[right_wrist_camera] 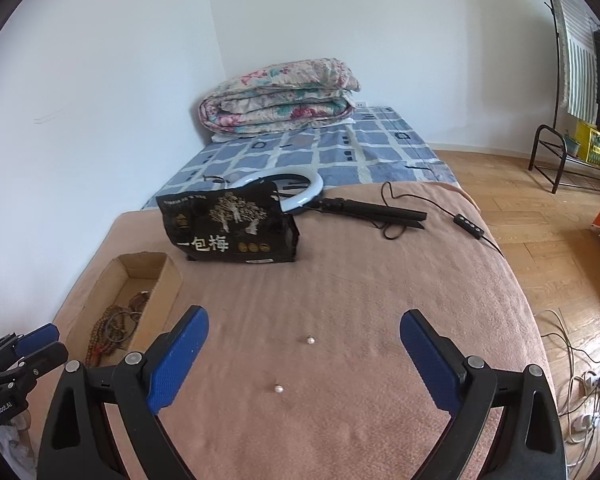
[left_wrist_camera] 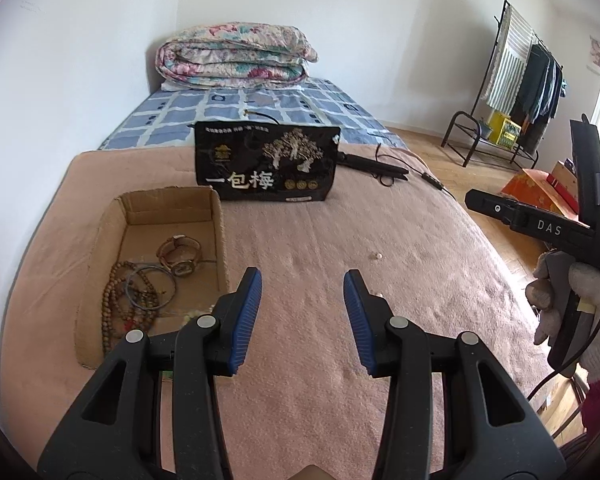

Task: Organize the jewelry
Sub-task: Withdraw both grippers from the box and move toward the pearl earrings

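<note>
A bed covered with a pink blanket (right_wrist_camera: 340, 288). At its left edge sits an open cardboard box (left_wrist_camera: 172, 208) holding a wooden bead necklace (left_wrist_camera: 124, 312), a wristwatch (left_wrist_camera: 180, 254) and a thin bangle (left_wrist_camera: 150, 286). Two small pearls (right_wrist_camera: 279, 389) lie loose on the blanket, near the right gripper (right_wrist_camera: 304, 360), whose jaws are spread wide with nothing between them. The left gripper (left_wrist_camera: 302, 320), beside the box, is partly apart and empty. A black snack bag (left_wrist_camera: 266, 166) stands farther back

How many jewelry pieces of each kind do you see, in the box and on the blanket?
Pearls on the blanket: 2
Watch in the box: 1
Wooden bead strand: 1
Thin metal bangle: 1
Total: 5
</note>
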`<move>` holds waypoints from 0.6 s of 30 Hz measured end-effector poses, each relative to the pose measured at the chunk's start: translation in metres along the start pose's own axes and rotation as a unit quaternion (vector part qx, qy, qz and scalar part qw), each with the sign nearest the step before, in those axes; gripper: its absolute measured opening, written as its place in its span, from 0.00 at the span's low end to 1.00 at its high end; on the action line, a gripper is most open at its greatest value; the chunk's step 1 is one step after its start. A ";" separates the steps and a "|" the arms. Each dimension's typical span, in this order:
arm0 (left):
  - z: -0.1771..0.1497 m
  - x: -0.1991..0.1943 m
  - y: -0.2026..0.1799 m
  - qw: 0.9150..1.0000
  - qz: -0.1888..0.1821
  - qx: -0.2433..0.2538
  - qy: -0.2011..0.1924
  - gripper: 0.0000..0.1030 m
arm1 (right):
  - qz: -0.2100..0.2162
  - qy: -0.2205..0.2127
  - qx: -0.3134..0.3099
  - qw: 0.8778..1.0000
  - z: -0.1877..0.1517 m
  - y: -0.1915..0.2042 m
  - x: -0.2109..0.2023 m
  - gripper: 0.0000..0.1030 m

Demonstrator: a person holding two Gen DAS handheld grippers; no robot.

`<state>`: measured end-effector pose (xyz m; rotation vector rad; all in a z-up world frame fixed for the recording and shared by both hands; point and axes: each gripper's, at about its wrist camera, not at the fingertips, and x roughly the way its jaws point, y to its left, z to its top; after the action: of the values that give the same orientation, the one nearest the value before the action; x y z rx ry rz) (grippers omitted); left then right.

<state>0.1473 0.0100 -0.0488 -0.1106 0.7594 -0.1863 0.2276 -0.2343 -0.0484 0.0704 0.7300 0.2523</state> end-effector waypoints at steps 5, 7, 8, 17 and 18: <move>-0.006 0.018 -0.013 1.000 -0.005 0.013 0.017 0.42 | -0.001 0.016 0.008 1.000 -0.008 -0.019 0.014 0.95; -0.007 0.025 -0.017 1.000 -0.006 0.015 0.023 0.42 | 0.000 0.021 0.014 1.000 -0.011 -0.026 0.019 0.95; -0.008 0.028 -0.019 1.000 -0.007 0.016 0.026 0.42 | 0.000 0.026 0.018 0.999 -0.012 -0.030 0.022 0.95; -0.015 0.057 -0.043 0.998 -0.019 0.028 0.047 0.42 | -0.022 0.047 0.027 0.998 -0.024 -0.052 0.040 0.99; -0.016 0.060 -0.045 0.998 -0.020 0.028 0.048 0.42 | -0.021 0.047 0.028 0.998 -0.024 -0.054 0.041 0.99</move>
<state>0.1729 -0.0465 -0.0930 -0.0634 0.8468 -0.2522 0.2516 -0.2767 -0.1014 0.0964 0.8316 0.1956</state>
